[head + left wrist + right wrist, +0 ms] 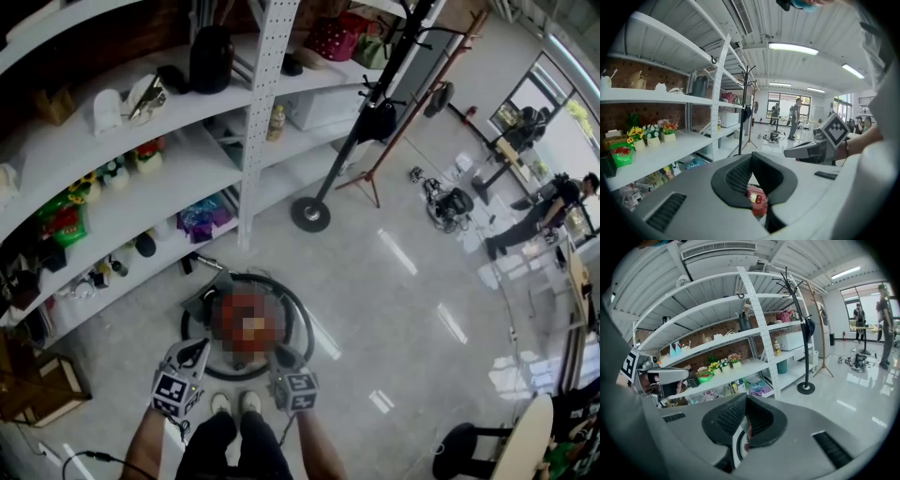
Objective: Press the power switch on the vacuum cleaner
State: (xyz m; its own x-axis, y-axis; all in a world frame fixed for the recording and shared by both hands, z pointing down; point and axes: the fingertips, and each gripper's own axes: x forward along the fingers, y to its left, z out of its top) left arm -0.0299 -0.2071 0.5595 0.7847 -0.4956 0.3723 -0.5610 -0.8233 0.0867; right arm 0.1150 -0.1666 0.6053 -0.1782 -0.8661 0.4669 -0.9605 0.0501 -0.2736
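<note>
A red canister vacuum cleaner (246, 323) sits on the floor straight ahead of my feet, partly under a mosaic patch, with its black hose (305, 314) looped around it. Both grippers hover just short of it, side by side. The left gripper (197, 349) is shut and empty; in its own view its jaws (752, 161) meet, and a bit of the red vacuum body (757, 200) shows below them. The right gripper (284, 356) is also shut and empty; below its jaws (746, 399) shows a sliver of the vacuum (739, 447). No switch is visible.
White shelving (122, 202) with small goods runs along the left behind a perforated post (255, 141). A coat stand base (310, 214) stands beyond the vacuum. A wooden box (37, 384) lies at left, a stool (464, 441) at lower right, people (553, 211) far right.
</note>
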